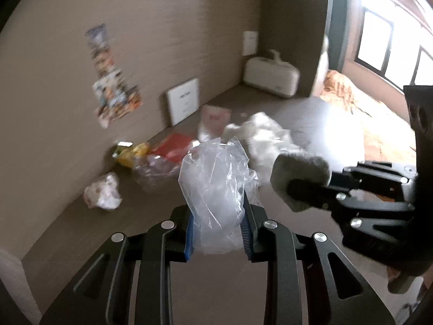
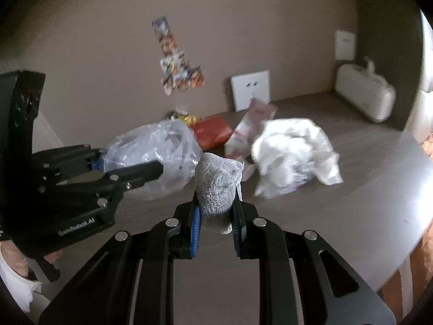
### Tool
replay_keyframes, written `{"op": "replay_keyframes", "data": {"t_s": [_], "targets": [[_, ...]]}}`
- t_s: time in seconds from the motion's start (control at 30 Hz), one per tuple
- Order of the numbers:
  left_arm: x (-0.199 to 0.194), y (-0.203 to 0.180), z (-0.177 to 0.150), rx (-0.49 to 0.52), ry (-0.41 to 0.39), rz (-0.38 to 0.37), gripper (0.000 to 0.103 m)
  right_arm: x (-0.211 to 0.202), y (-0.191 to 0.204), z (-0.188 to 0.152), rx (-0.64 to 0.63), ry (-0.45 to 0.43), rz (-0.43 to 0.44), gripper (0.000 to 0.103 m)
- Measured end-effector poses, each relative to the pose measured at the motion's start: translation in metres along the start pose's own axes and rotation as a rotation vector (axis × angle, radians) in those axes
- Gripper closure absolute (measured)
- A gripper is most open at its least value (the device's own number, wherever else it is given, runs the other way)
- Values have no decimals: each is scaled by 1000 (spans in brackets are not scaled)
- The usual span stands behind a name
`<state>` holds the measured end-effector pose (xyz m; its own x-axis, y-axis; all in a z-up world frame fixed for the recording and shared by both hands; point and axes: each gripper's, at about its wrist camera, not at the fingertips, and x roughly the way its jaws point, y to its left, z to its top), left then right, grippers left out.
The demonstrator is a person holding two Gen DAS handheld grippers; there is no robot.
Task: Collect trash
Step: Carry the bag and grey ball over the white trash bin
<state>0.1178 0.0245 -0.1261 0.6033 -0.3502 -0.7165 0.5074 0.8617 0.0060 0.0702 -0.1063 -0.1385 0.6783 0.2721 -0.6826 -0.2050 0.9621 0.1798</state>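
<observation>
1. Trash lies scattered on our worktop point(image 2: 365, 189) against the wall.
2. Our left claw point(image 1: 219, 233) is clamped on a clear plastic bag point(image 1: 216, 189), held above the worktop.
3. Our right claw point(image 2: 216, 216) pinches a grey wad point(image 2: 216, 187), possibly knitted cloth.
4. Crumpled white plastic point(image 2: 292, 154), a red packet point(image 2: 212, 132) and a yellow wrapper point(image 1: 134, 154) sit behind.

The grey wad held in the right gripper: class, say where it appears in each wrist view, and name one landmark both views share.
Left wrist view: grey wad right of centre, held in the right gripper.
Right wrist view: centre, between that gripper's own fingers.
Shared landmark: white wall socket plate.
</observation>
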Motion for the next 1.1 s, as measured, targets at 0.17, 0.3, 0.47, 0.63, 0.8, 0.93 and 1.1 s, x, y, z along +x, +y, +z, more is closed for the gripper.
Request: {"op": "replay_keyframes", "data": {"t_s": [0.17, 0.3, 0.47, 0.63, 0.8, 0.93, 1.1], "targets": [[-5, -60, 12, 94, -12, -58, 76, -55, -42, -16, 65, -41, -93, 82], [4, -119, 22, 172, -11, -140, 76, -97, -89, -38, 152, -55, -185, 82], [29, -211, 26, 296, 21, -261, 76, -141, -143, -72, 267, -55, -297, 82], [62, -300, 17, 407, 73, -360, 76, -178, -203, -125, 403, -35, -404, 82], [108, -381, -1, 489, 136, -439, 76, -180, -261, -180, 507, 3, -439, 82], [152, -429, -26, 548, 190, -477, 76, -159, -302, -226, 572, 51, -457, 82], [230, -470, -75, 583, 285, -493, 76, -112, -366, -293, 646, 112, -456, 82]]}}
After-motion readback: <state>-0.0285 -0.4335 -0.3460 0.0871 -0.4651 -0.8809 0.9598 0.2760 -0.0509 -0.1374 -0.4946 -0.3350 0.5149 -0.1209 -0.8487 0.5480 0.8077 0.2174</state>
